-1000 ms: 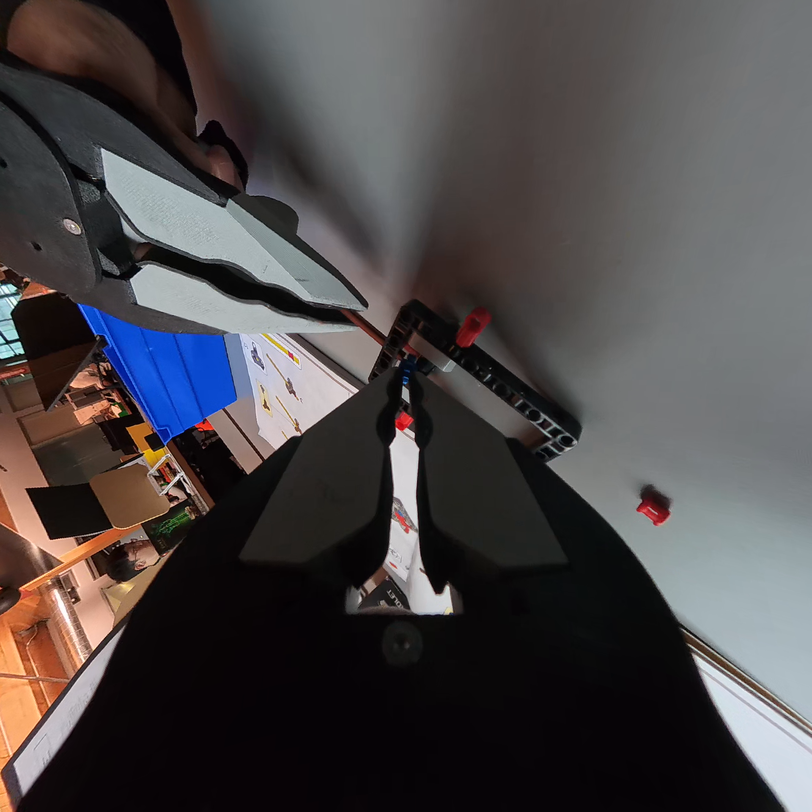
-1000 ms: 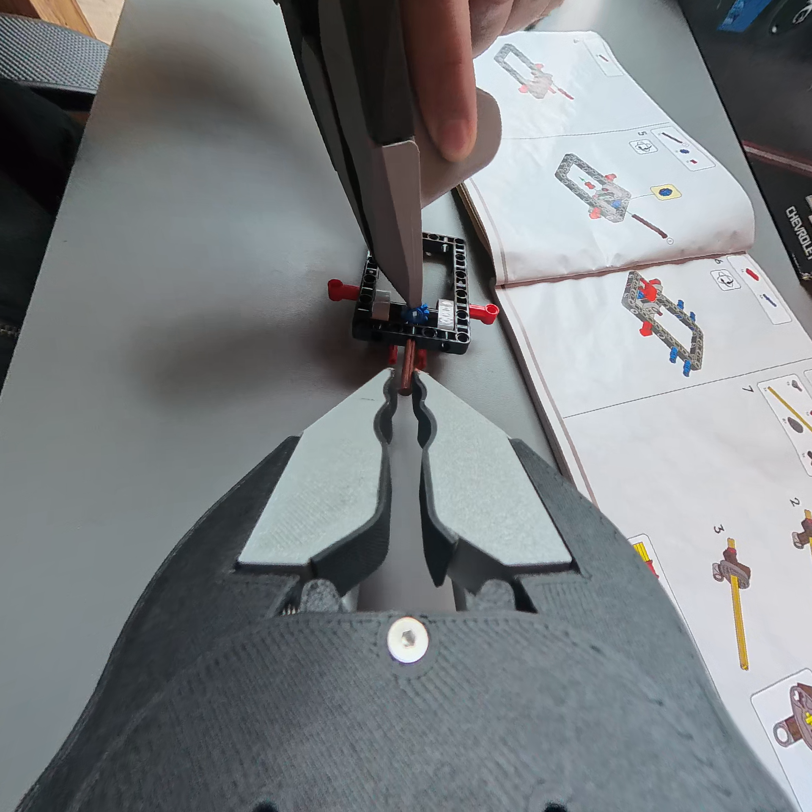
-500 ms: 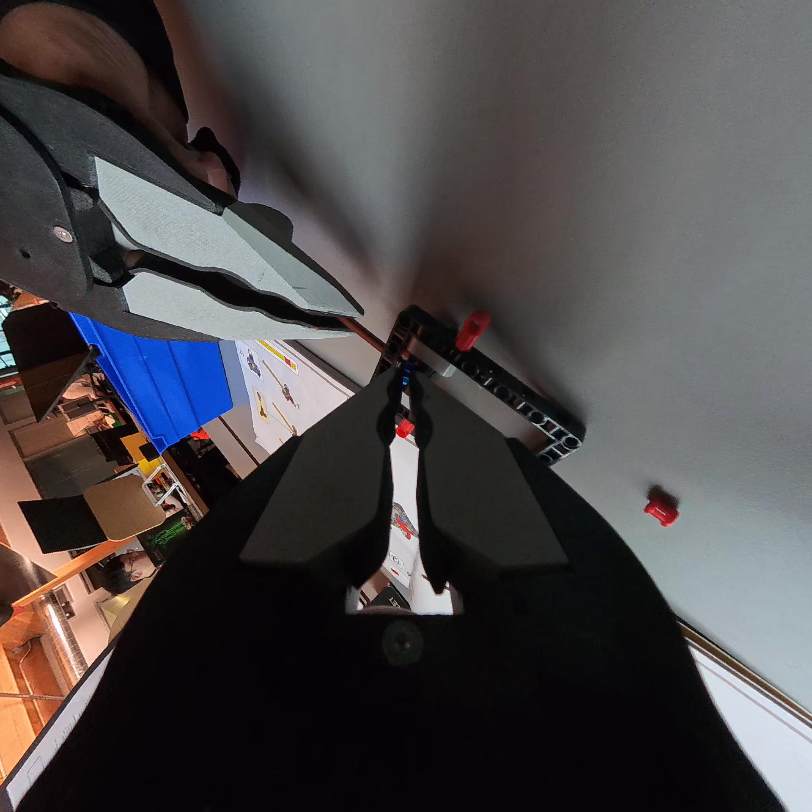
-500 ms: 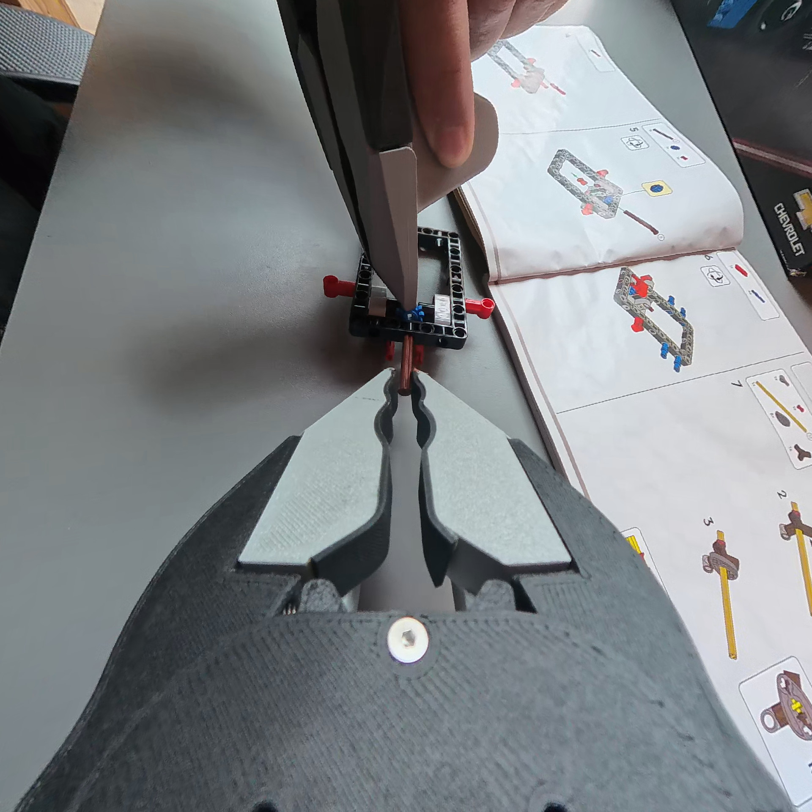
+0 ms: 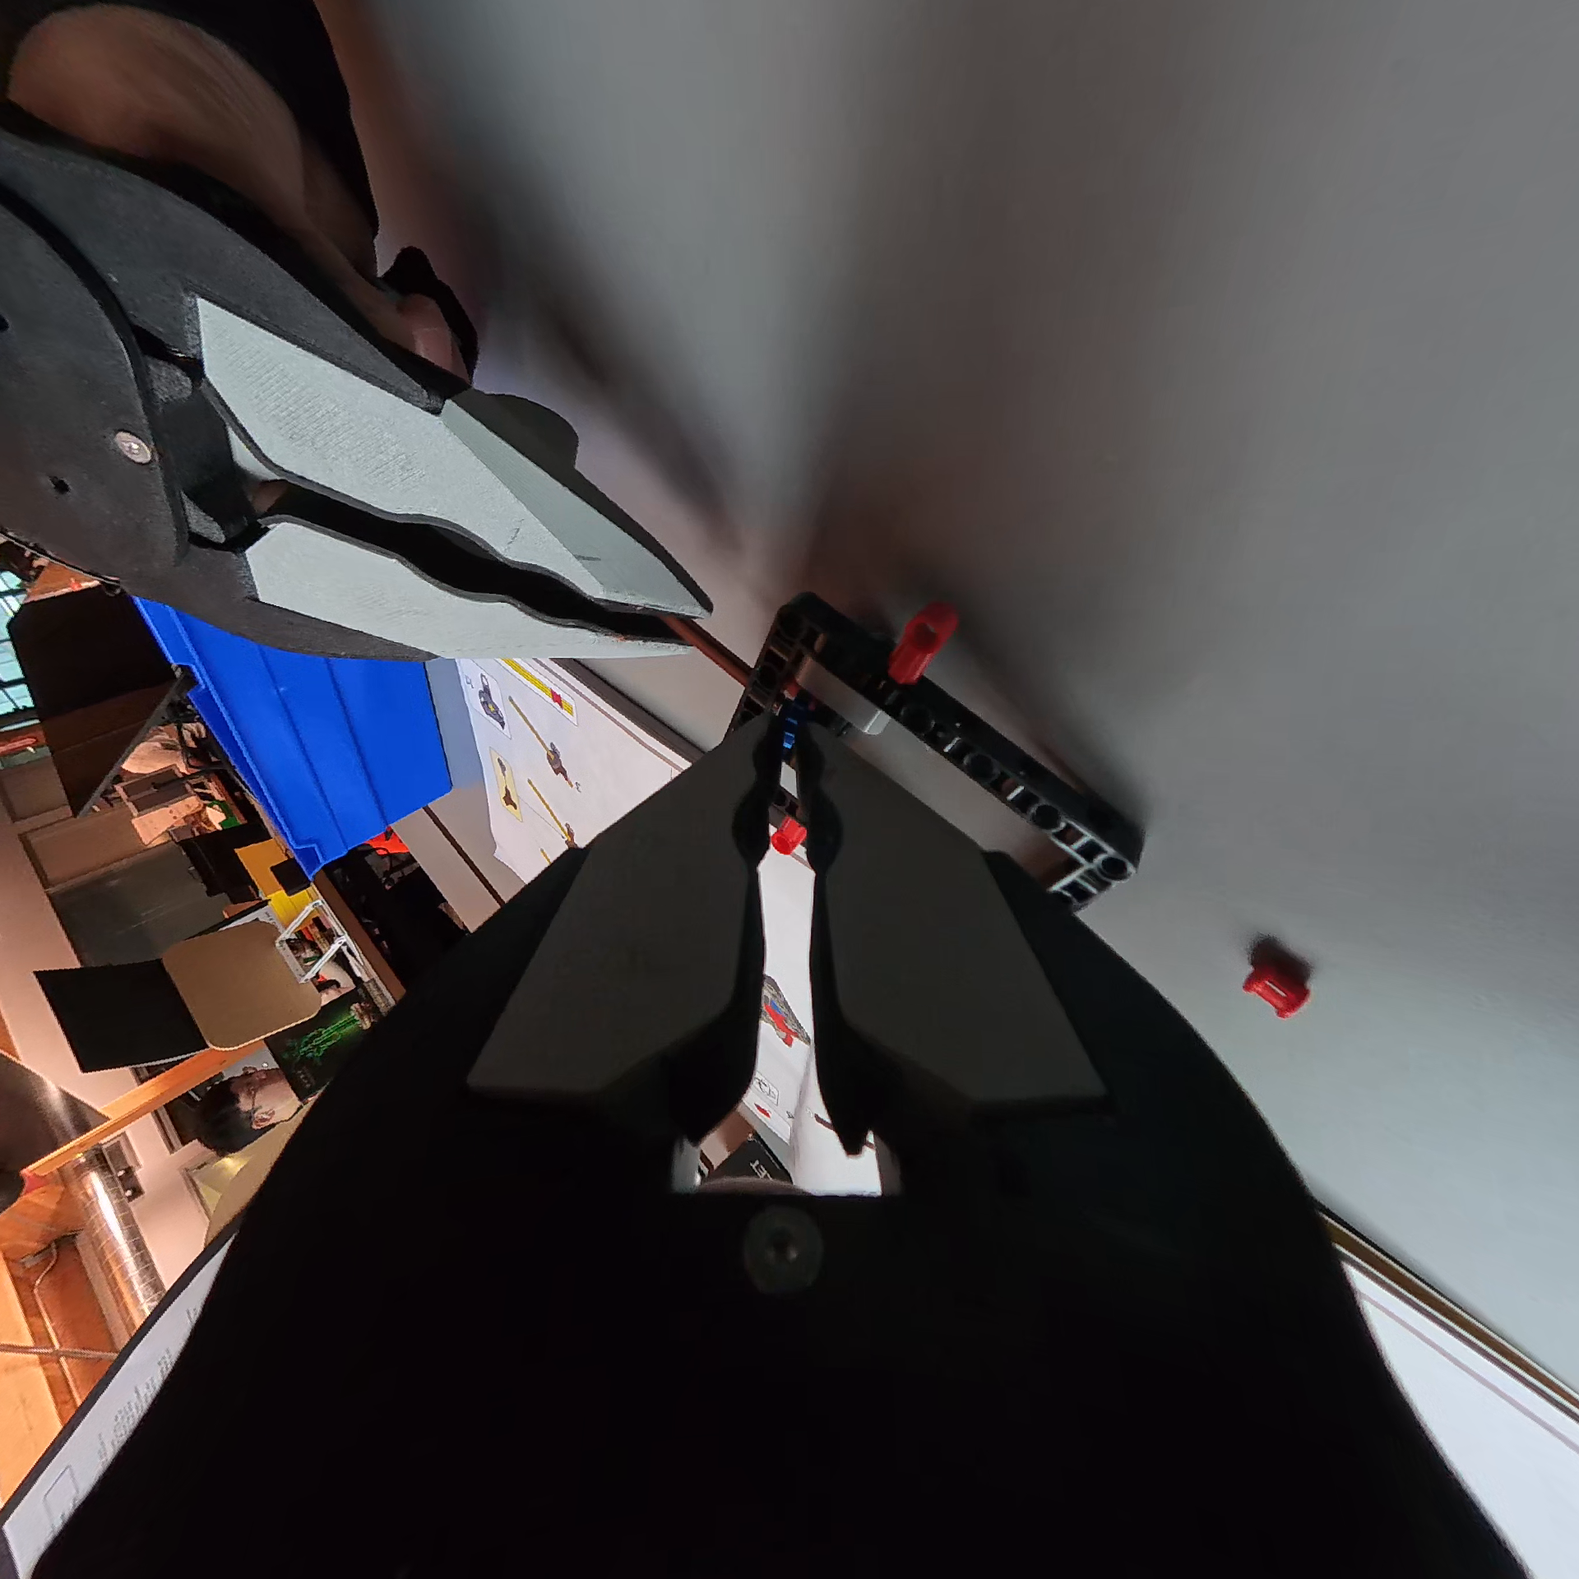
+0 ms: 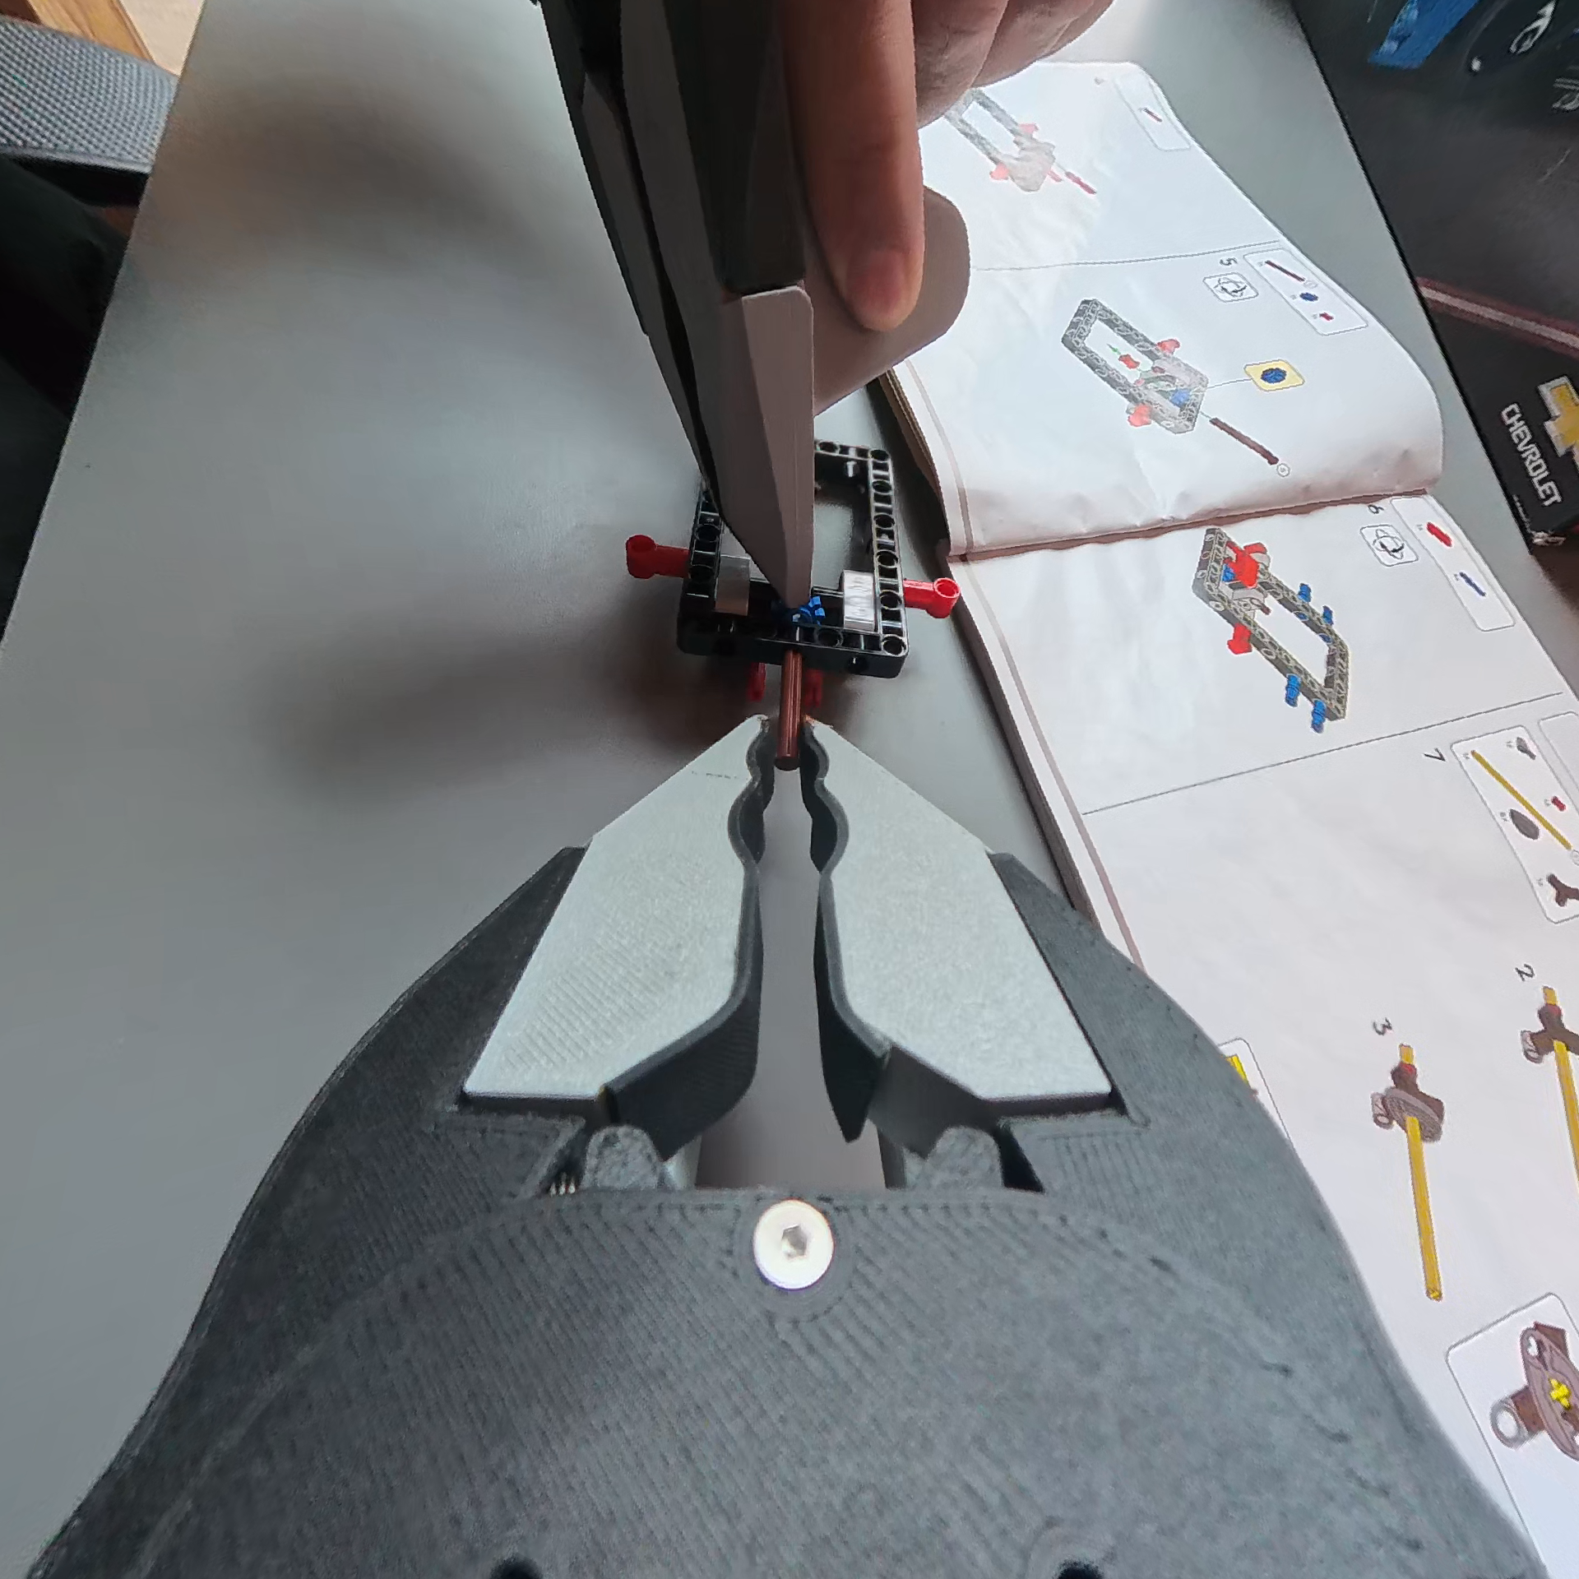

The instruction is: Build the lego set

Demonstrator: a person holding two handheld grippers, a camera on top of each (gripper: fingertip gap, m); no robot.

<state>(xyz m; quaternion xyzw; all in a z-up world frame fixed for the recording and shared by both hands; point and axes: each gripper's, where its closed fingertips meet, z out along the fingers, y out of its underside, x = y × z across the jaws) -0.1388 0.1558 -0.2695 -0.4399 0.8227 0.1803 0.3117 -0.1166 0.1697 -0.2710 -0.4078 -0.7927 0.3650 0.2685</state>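
Note:
A black rectangular frame (image 6: 884, 555) lies flat on the grey table, with red pins (image 6: 649, 554) sticking out of both long sides. My right gripper (image 6: 788, 736) is shut on a brown axle (image 6: 791, 696) whose far end sits in the frame's near beam. My left gripper (image 6: 790, 589) comes down from above, held by a hand, shut on a small blue gear (image 6: 805, 613) inside the frame in line with the axle. In the left wrist view my left gripper (image 5: 786, 739) pinches the blue gear (image 5: 790, 722) at the frame (image 5: 1008, 782), and the right gripper (image 5: 683, 619) reaches in from the left.
An open instruction booklet (image 6: 1196, 683) lies right of the frame. A black box (image 6: 1529, 444) sits at the far right. A loose red piece (image 5: 1275, 987) lies on the table beyond the frame. A blue bin (image 5: 299, 735) stands past the booklet.
Almost nothing. Both grippers stay shut on their parts at the frame; the views have shifted only slightly.

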